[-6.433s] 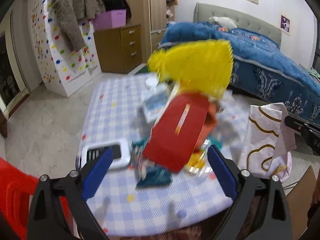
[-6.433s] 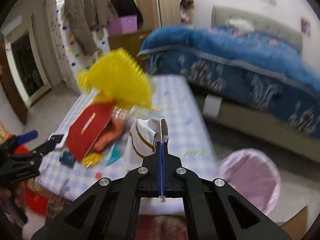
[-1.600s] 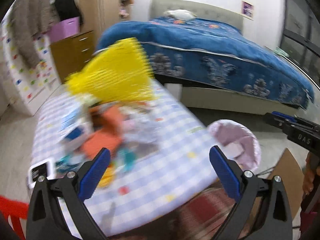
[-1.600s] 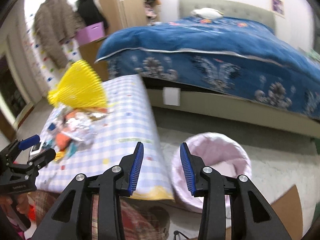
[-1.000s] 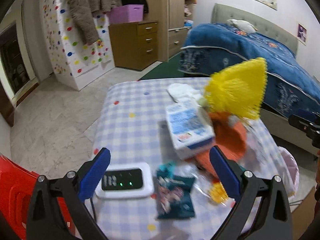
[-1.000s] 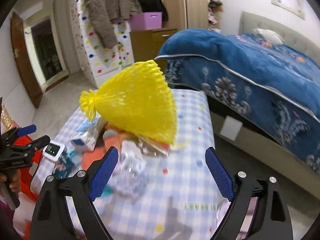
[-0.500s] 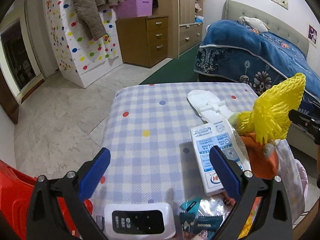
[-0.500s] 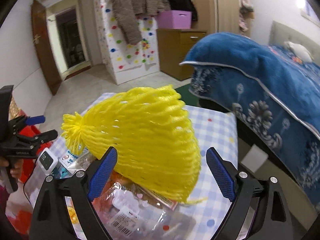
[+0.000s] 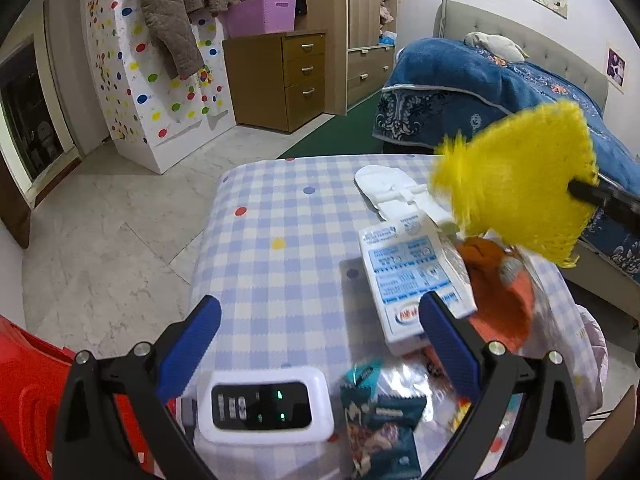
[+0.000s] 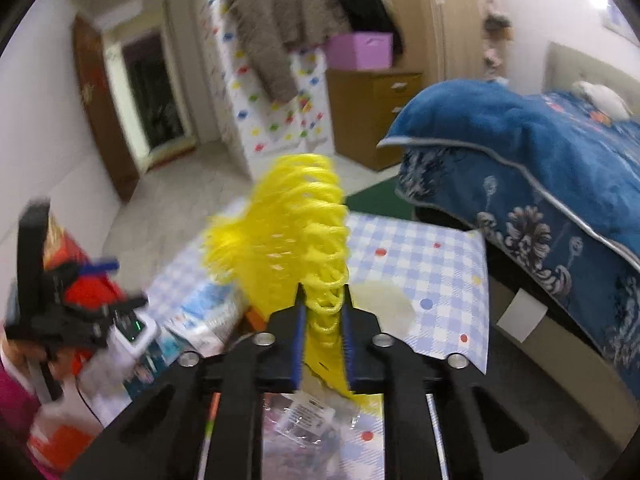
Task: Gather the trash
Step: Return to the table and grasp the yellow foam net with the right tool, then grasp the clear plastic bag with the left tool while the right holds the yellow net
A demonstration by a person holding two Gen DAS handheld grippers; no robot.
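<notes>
my left hand-held gripper [image 9: 316, 338] hangs over the near edge of the blue-and-white checked table [image 9: 280, 216] with its blue pads wide apart and nothing between them. just below it sits a white rectangular device with a dark screen and green lights [image 9: 264, 410], which i judge is not trash and should stay put. right of that device lies a dark teal crinkled snack wrapper [image 9: 380, 420], then a white carton with blue printing [image 9: 412, 276] lying flat, then an orange crumpled wrapper [image 9: 500, 300] touching the carton's right side, and beyond the carton a flat white plastic piece [image 9: 392, 188].

further right, my right hand-held gripper [image 10: 323, 320] is clamped on one edge of the yellow foam fruit net [image 10: 296, 236], which is lifted clear above the pile.

to do this step well i would keep the squeeze firm, since the net is soft and springy and could slip out, carry it high enough not to drag the clear wrapper [image 10: 304, 412] under it, and let go only over the bin.

the left view shows the net's full fan shape [image 9: 516, 188] and the whole pile; the right view, blurred, shows the pinch itself and my left hand-held gripper from outside. i cannot clearly see the bin in either view.
</notes>
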